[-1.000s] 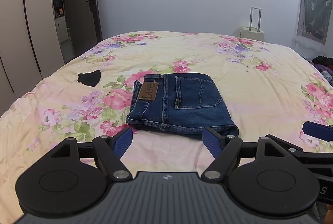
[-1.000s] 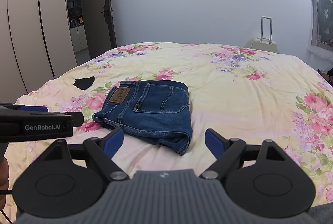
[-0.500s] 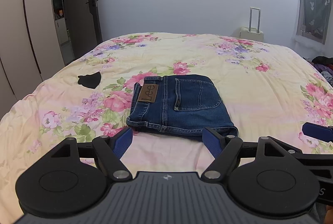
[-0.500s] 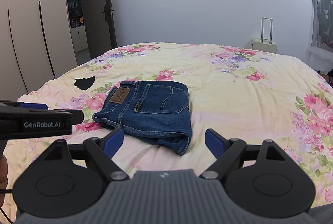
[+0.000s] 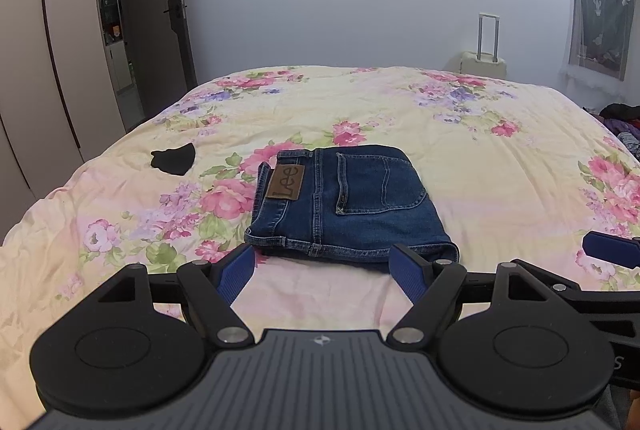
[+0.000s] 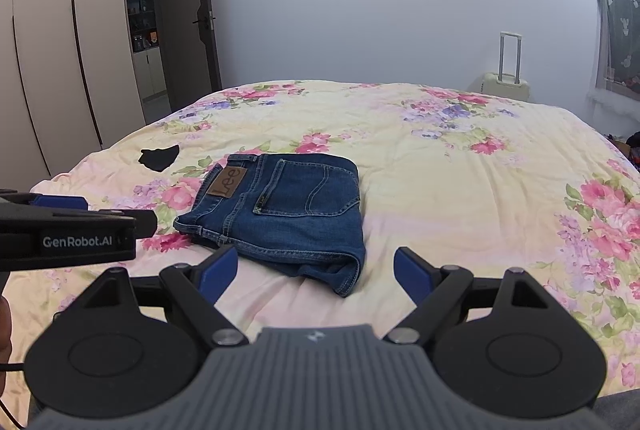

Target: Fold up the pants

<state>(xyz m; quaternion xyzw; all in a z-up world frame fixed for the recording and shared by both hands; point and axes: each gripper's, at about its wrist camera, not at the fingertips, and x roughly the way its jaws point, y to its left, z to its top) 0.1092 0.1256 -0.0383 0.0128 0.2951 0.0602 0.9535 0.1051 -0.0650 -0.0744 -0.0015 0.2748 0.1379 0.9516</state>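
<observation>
Dark blue jeans [image 5: 344,202] lie folded into a compact rectangle on the floral bedspread [image 5: 460,158], brown Lee patch and back pocket facing up. They also show in the right wrist view [image 6: 280,214]. My left gripper [image 5: 324,272] is open and empty, held just short of the jeans' near edge. My right gripper [image 6: 316,272] is open and empty, also near the jeans' front edge, to the right of the left gripper [image 6: 60,230].
A small black cloth [image 5: 174,159] lies on the bed left of the jeans. A cream suitcase [image 5: 484,60] stands behind the bed by the wall. Wardrobe doors [image 5: 48,50] and an open door are on the left. Clothes pile at right [image 5: 618,118].
Both grippers have pulled back and risen slightly from the jeans. The jeans lie still. Both stay open.
</observation>
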